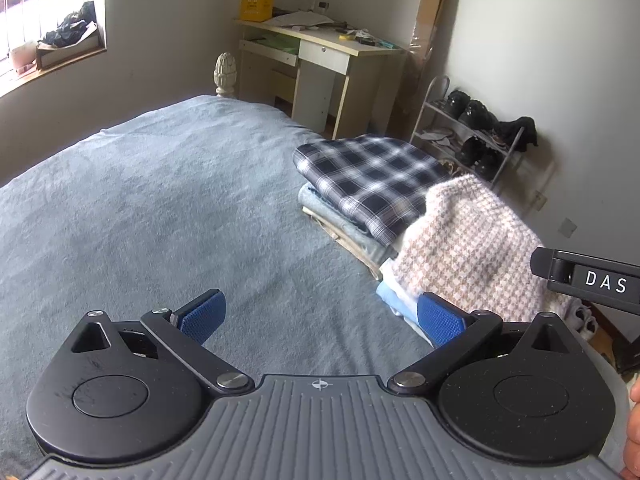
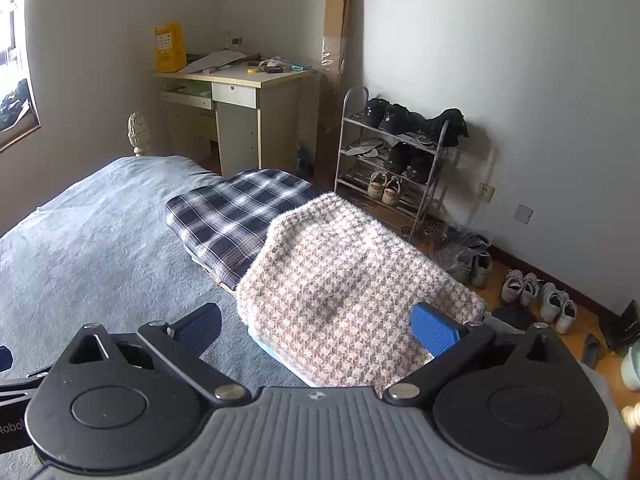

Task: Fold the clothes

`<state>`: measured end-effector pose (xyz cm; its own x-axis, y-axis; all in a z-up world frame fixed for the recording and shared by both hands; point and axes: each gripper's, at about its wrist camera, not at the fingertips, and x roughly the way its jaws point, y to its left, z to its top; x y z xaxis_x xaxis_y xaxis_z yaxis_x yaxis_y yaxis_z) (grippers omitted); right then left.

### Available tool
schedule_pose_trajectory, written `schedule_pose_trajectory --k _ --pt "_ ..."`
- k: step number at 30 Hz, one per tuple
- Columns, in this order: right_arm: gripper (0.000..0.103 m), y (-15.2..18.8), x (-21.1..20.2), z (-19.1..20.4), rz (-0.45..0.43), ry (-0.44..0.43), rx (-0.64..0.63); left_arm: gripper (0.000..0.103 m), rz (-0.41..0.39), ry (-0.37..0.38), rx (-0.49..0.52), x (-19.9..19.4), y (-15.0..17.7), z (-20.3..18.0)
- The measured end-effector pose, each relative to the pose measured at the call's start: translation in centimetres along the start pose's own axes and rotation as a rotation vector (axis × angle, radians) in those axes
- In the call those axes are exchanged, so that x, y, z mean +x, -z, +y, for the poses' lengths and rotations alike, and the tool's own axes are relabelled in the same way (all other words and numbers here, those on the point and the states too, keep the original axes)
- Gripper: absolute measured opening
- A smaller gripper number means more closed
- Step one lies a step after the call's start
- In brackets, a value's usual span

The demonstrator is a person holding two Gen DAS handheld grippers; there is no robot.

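A folded beige houndstooth knit point(image 2: 344, 292) lies on top of a stack of folded clothes at the bed's right edge; it also shows in the left wrist view point(image 1: 476, 248). Beyond it a folded navy plaid garment point(image 2: 236, 216) tops a second stack point(image 1: 368, 180). My left gripper point(image 1: 320, 318) is open and empty above the blue bedspread point(image 1: 160, 200), left of the knit. My right gripper point(image 2: 318, 330) is open and empty, hovering over the knit's near edge. Its body point(image 1: 592, 276) shows at the right of the left wrist view.
A desk point(image 2: 240, 108) with clutter stands beyond the bed's far corner. A metal shoe rack point(image 2: 396, 160) stands against the right wall. Several shoes point(image 2: 536, 292) lie on the wooden floor right of the bed. A window point(image 1: 36, 12) is at the left.
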<state>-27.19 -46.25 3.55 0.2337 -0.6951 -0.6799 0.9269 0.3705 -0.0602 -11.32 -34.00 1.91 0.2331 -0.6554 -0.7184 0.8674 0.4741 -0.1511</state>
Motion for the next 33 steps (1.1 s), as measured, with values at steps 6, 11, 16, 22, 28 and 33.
schedule_pose_trajectory --k 6,11,16,22,28,33 --pt "0.103 0.07 -0.02 0.03 -0.001 0.002 -0.002 0.103 0.001 -0.002 0.002 0.07 0.02 0.03" --pt "0.103 0.11 0.04 0.11 0.002 0.002 -0.006 0.103 0.001 -0.003 0.001 0.12 0.04 0.03" --pt "0.103 0.11 0.06 0.13 0.001 0.003 -0.008 0.103 0.0 -0.002 0.001 0.08 0.06 0.01" --pt "0.103 0.13 0.19 0.1 0.006 0.009 -0.007 0.103 0.005 0.002 -0.005 0.08 0.09 0.2" --pt "0.103 0.15 0.41 0.1 0.012 0.017 -0.01 0.103 0.005 0.002 -0.005 0.08 0.12 0.18" --pt "0.103 0.36 0.51 0.22 0.018 0.02 -0.02 0.103 0.004 -0.001 -0.008 0.09 0.14 0.17"
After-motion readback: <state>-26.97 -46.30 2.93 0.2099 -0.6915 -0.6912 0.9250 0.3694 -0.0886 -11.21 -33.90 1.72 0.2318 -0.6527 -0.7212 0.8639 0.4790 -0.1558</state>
